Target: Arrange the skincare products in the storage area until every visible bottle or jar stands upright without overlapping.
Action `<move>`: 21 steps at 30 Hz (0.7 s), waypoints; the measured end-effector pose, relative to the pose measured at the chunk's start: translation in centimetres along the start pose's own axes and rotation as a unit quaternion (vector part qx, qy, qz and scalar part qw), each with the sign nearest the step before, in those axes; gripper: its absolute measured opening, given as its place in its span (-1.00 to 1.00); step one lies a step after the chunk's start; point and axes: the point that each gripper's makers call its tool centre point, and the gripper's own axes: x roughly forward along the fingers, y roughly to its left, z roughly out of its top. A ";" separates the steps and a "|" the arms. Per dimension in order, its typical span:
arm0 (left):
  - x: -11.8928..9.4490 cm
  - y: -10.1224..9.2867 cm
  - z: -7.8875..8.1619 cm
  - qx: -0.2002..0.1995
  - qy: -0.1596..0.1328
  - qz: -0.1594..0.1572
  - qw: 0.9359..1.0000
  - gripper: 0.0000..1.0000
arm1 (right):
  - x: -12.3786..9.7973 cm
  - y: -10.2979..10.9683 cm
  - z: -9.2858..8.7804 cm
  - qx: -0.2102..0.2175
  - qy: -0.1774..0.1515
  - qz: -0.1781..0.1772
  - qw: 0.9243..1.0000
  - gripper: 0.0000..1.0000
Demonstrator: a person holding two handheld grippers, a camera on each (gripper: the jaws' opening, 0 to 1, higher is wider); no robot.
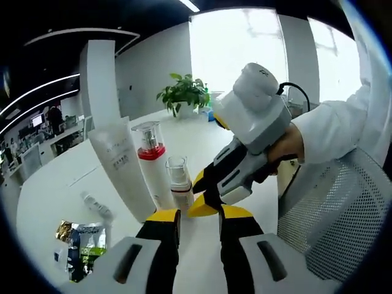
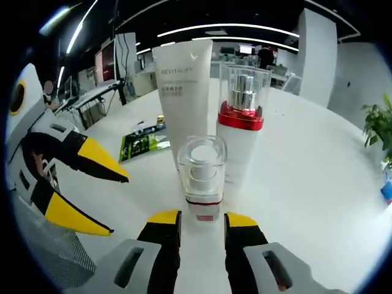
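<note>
Three skincare products stand upright close together on the white table point(image 2: 318, 202). They are a white tube point(image 2: 182, 92) point(image 1: 119, 165), a tall bottle with a red band point(image 2: 242, 128) point(image 1: 150, 153), and a small clear-capped bottle point(image 2: 201, 177) point(image 1: 179, 180). My right gripper point(image 2: 202, 218) is open, and the small bottle stands just ahead of its yellow tips. In the left gripper view the right gripper point(image 1: 201, 195) comes in from the right, held by a hand, its tips beside the small bottle. My left gripper point(image 1: 200, 214) point(image 2: 89, 190) is open and holds nothing.
Green sachets point(image 1: 82, 242) point(image 2: 144, 142) lie on the table beside the tube, along with a small pale item point(image 1: 97, 205). A potted plant point(image 1: 184, 92) stands at the far edge. A mesh chair point(image 1: 331, 220) and a white sleeve point(image 1: 343, 128) are on the right.
</note>
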 end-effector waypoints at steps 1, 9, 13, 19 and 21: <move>0.1 0.0 -0.1 -0.002 0.002 -0.001 1.000 -0.58 | -0.1 0.0 0.0 -0.001 0.000 0.002 1.000 -0.61; 1.7 0.0 -2.7 -0.054 0.035 -0.018 0.998 -0.58 | -1.1 -0.9 -0.8 -0.017 0.014 0.023 0.999 -0.63; 2.9 0.3 -2.7 -0.060 0.040 -0.017 0.997 -0.59 | -1.7 -1.2 -1.6 -0.022 0.023 0.042 0.999 -0.66; 4.4 0.9 -2.8 -0.058 0.052 -0.010 0.997 -0.66 | -1.4 -1.1 -1.7 -0.061 0.031 0.061 0.996 -0.72; 4.7 0.8 -2.9 -0.057 0.058 -0.011 0.997 -0.66 | -1.0 -1.4 -1.7 -0.076 0.035 0.066 0.994 -0.78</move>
